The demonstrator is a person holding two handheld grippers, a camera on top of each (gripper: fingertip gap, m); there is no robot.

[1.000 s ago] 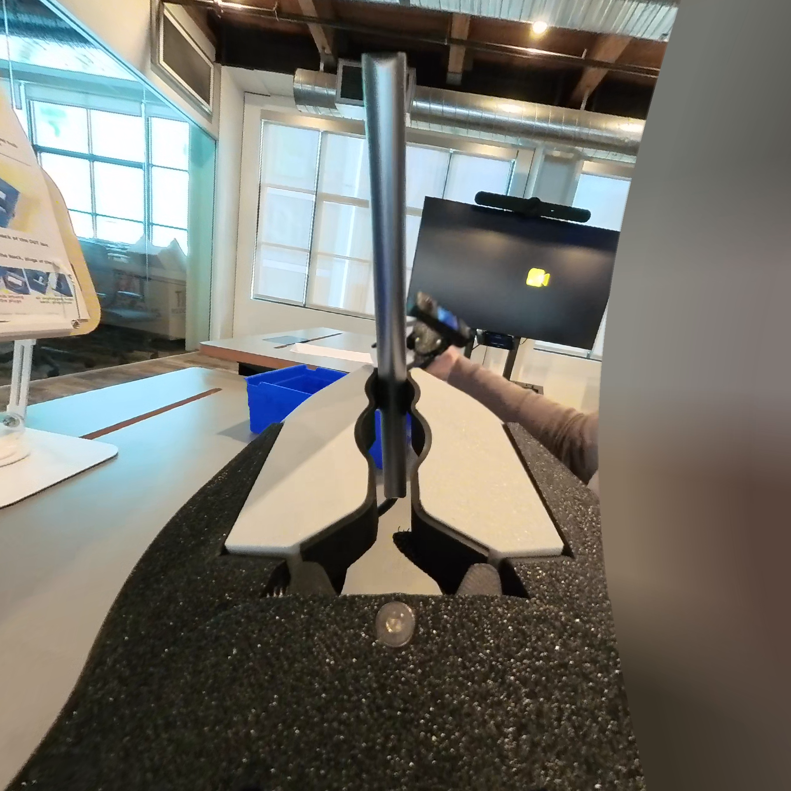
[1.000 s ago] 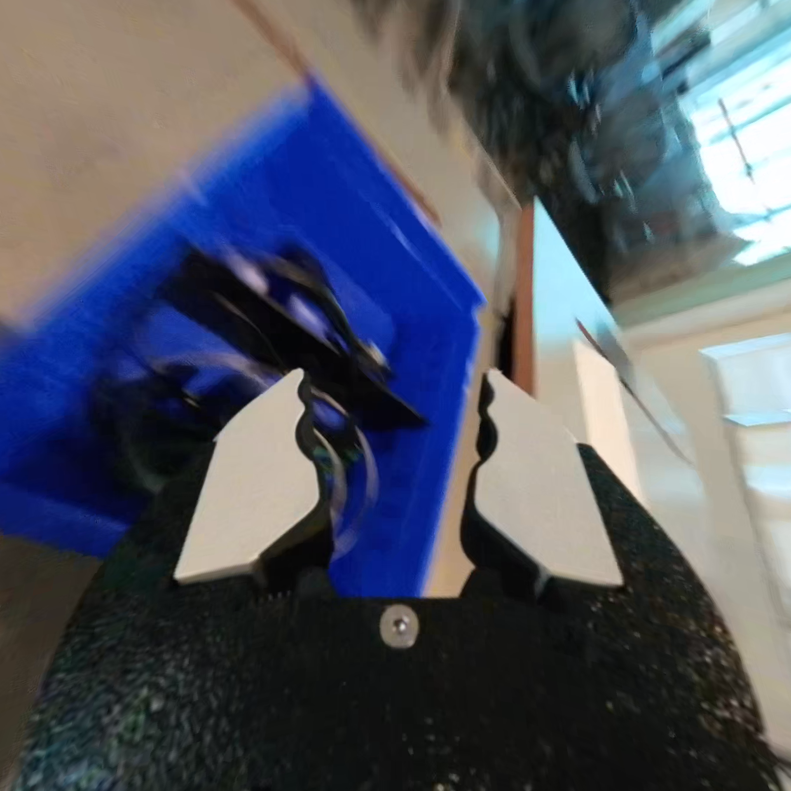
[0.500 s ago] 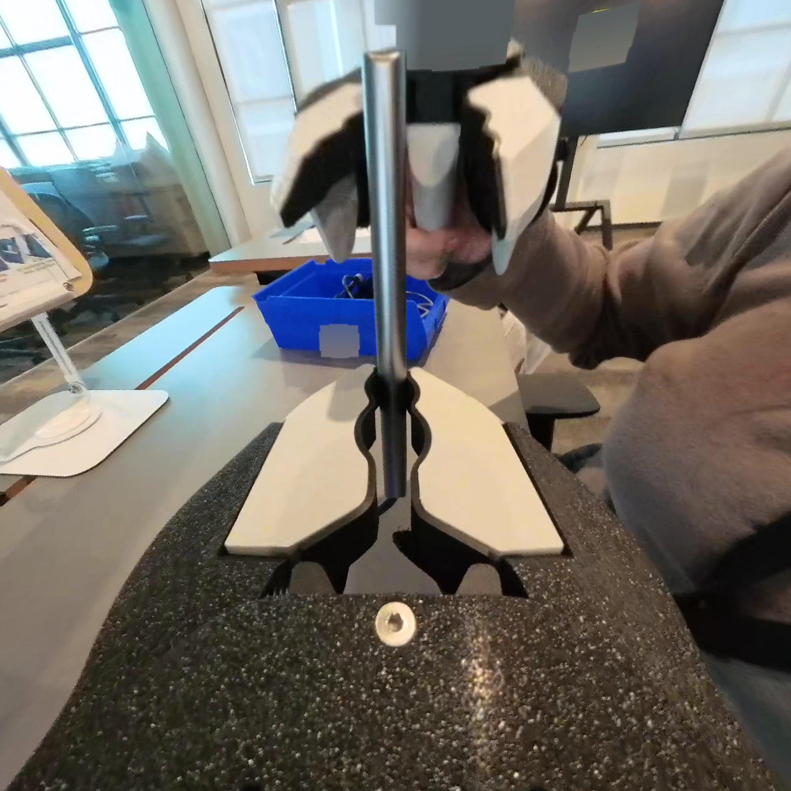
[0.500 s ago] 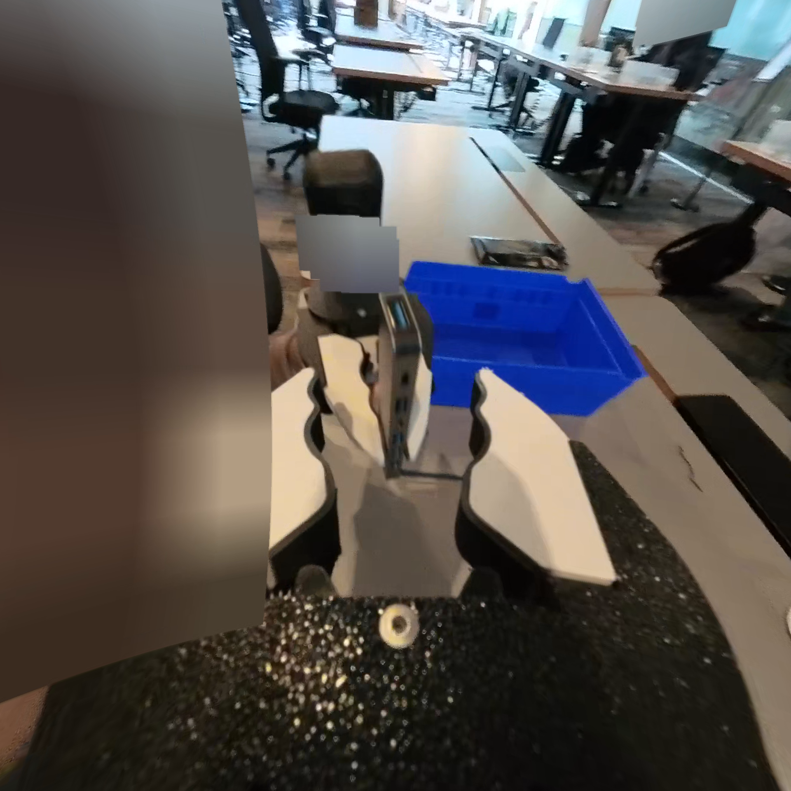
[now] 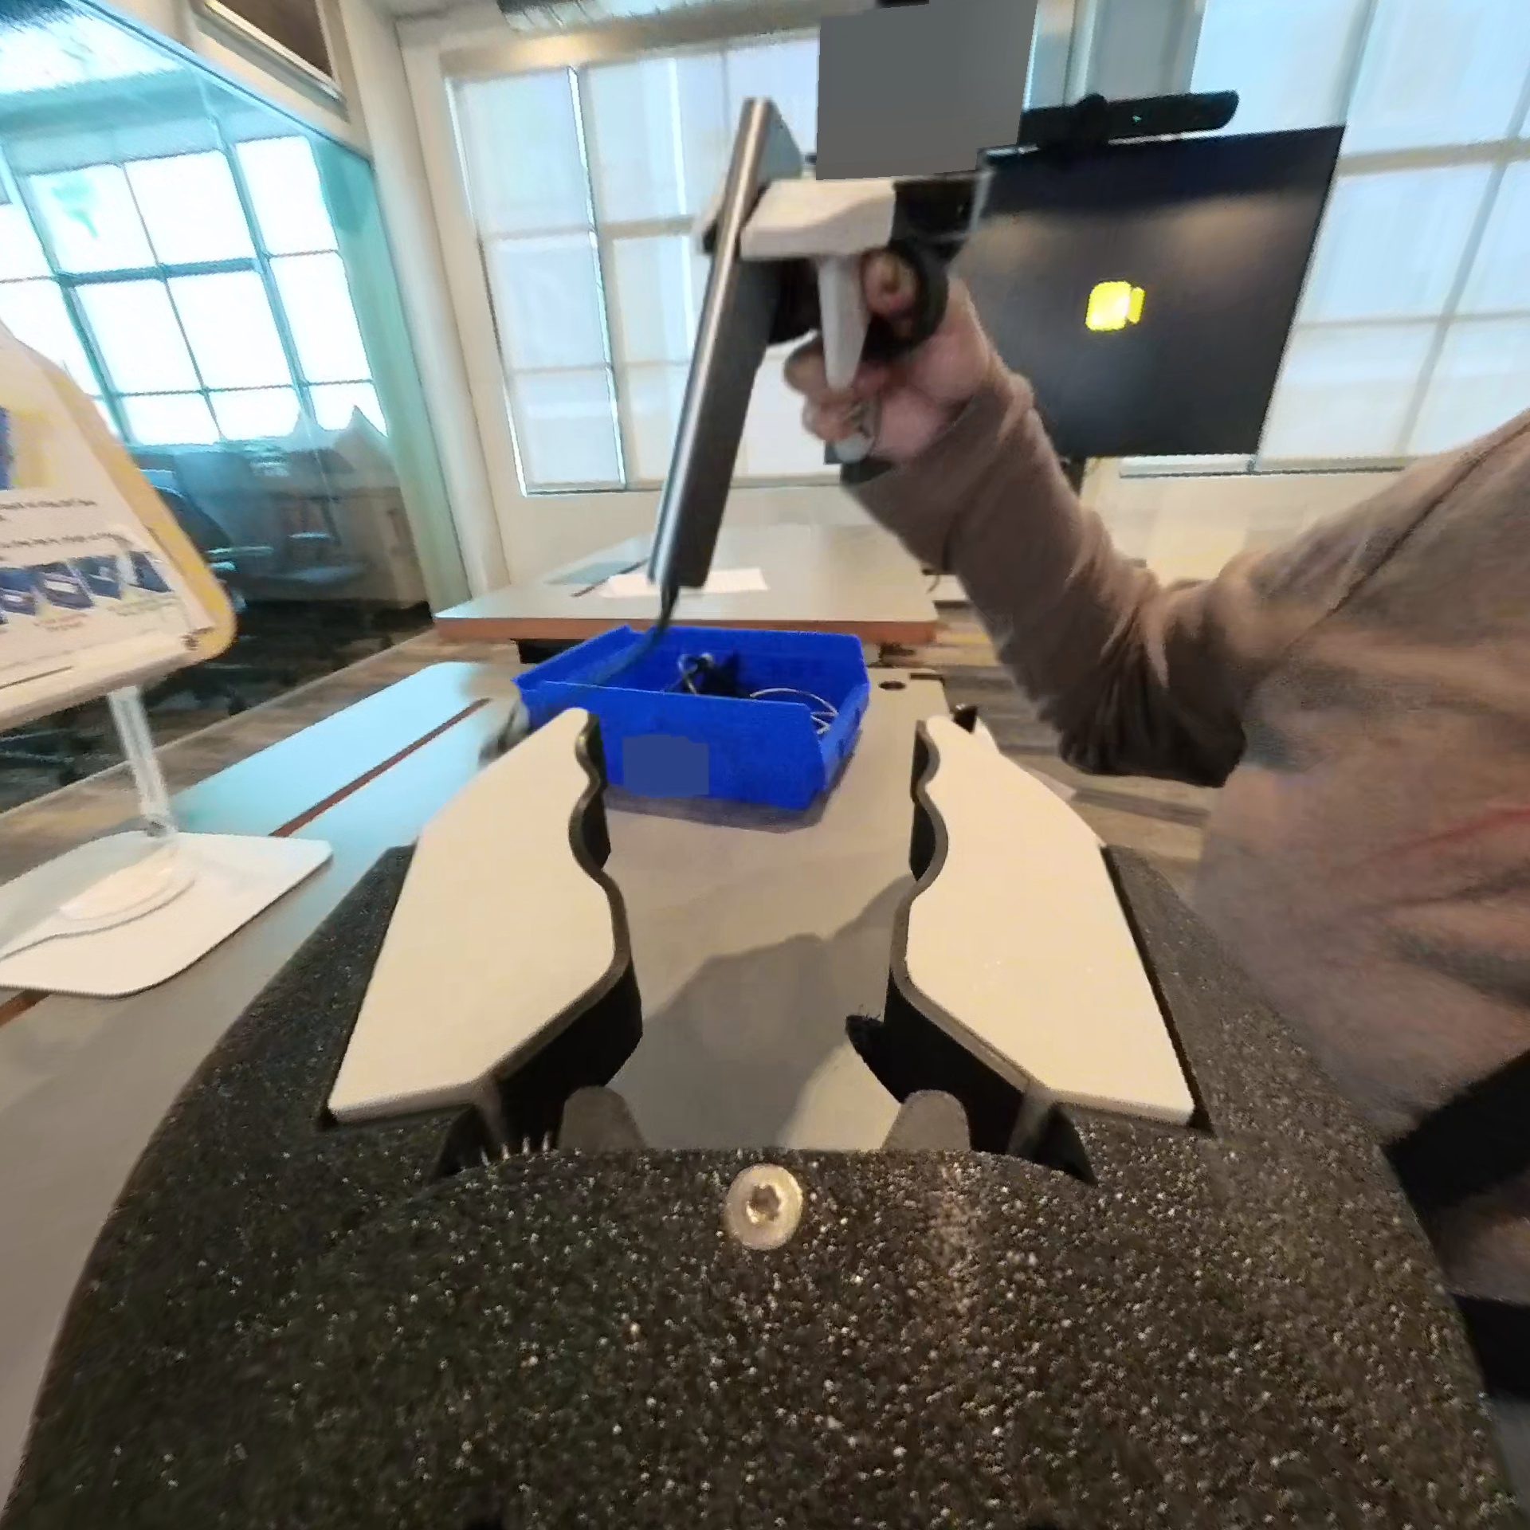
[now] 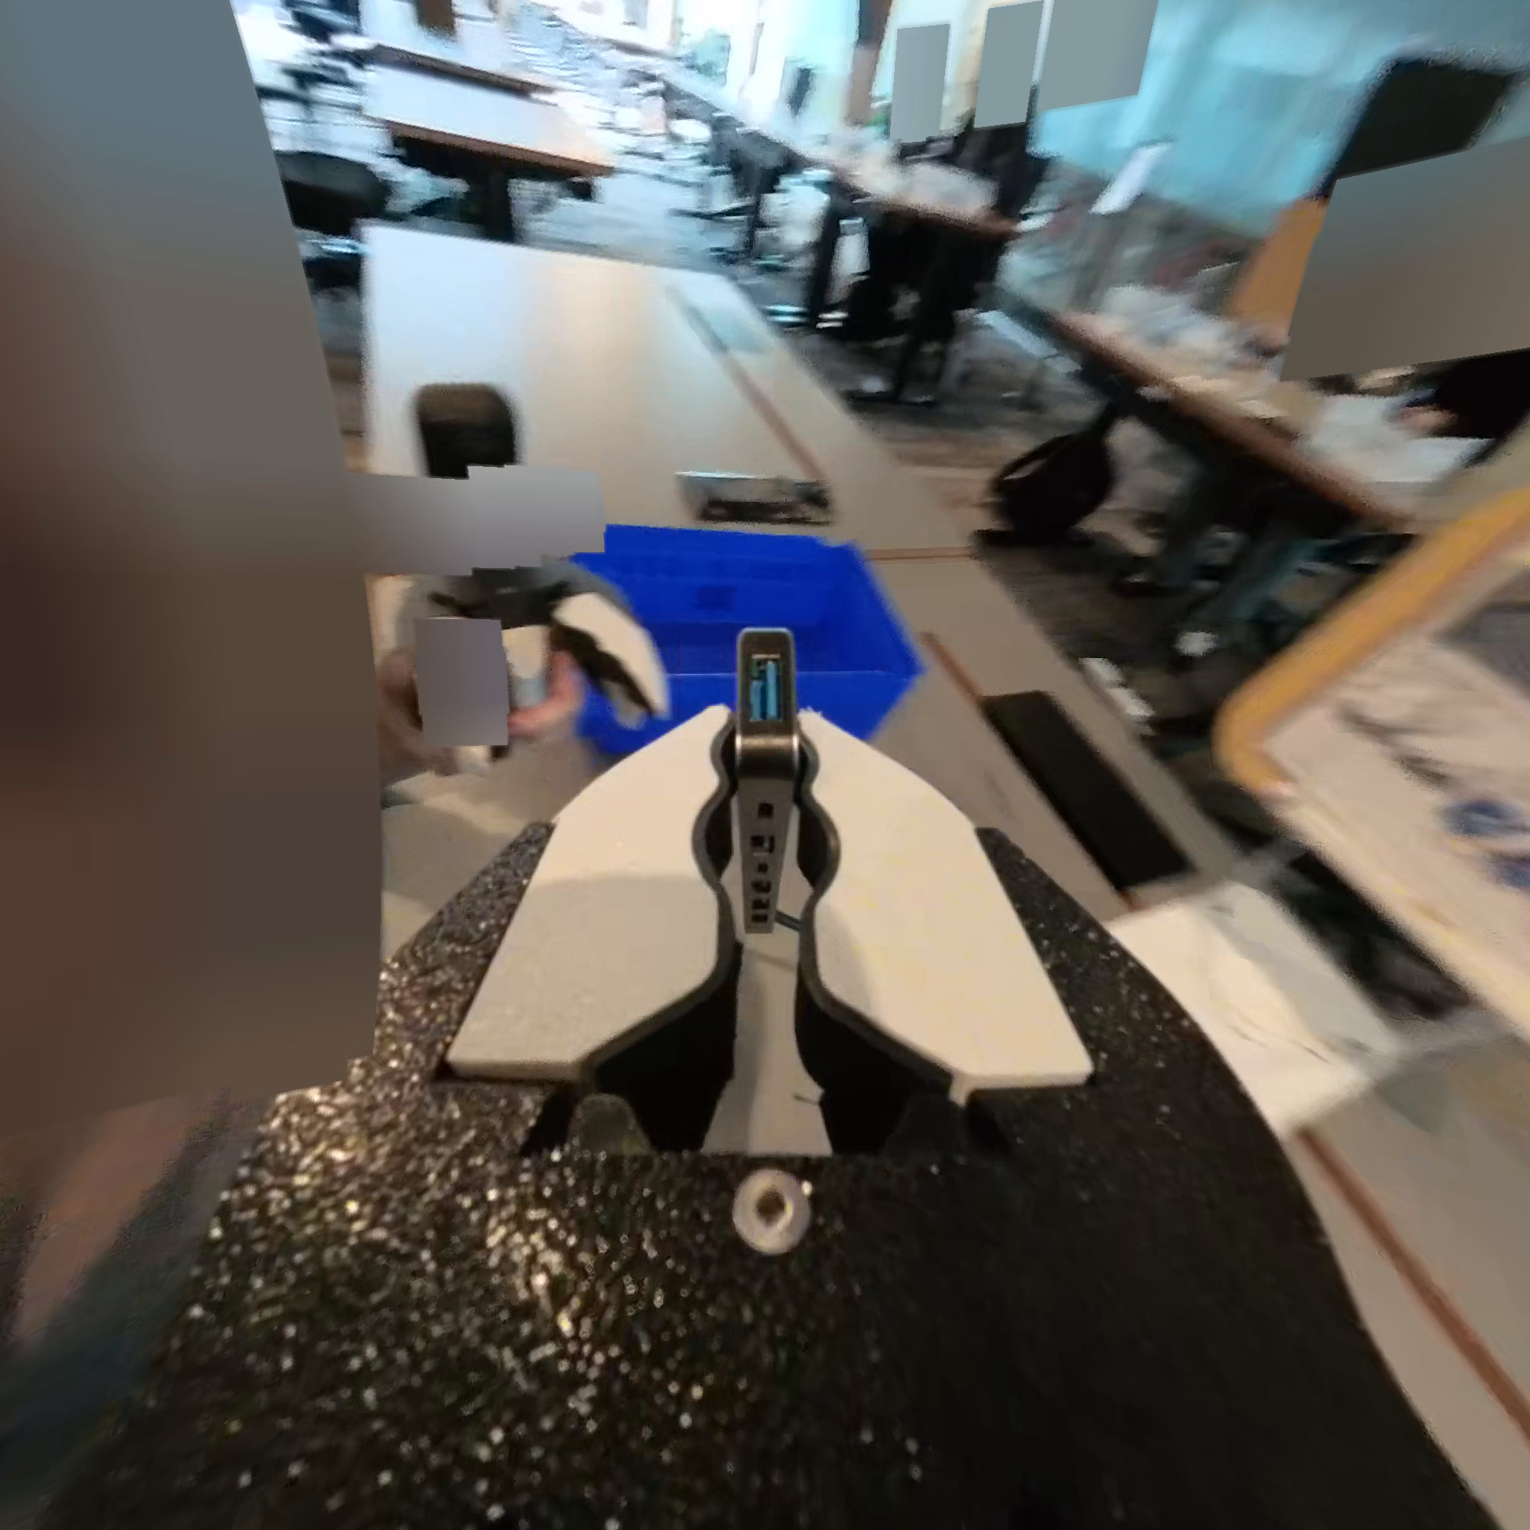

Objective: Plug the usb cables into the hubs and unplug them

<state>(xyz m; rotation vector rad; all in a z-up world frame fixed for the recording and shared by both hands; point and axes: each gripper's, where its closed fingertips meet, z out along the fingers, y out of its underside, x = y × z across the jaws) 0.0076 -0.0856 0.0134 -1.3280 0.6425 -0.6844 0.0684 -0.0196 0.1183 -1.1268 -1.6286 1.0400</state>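
Observation:
My right gripper [image 6: 766,724] is shut on a slim grey USB hub [image 6: 766,675] and holds it on edge, with a blue port at its far end. In the left wrist view this gripper [image 5: 749,236] holds the hub [image 5: 716,356] high above the table. The hub's dark cord [image 5: 658,633] hangs down toward a blue bin [image 5: 728,745] that holds loose cables [image 5: 712,666]. My left gripper [image 5: 757,745] is open and empty, low over the table. It also shows at the left of the right wrist view [image 6: 613,654].
A grey table [image 5: 745,902] carries a sign stand with a white base [image 5: 165,894] at the left. A person's sleeve [image 5: 1159,621] crosses the right side. In the right wrist view, another blue bin [image 6: 745,596] and a black flat pad [image 6: 1076,786] lie ahead. The grippers' ends are close to 15 cm from one another.
The hub has passed from my left gripper to my right. The left gripper has opened and dropped lower. The right gripper has shut on the hub and lifted it.

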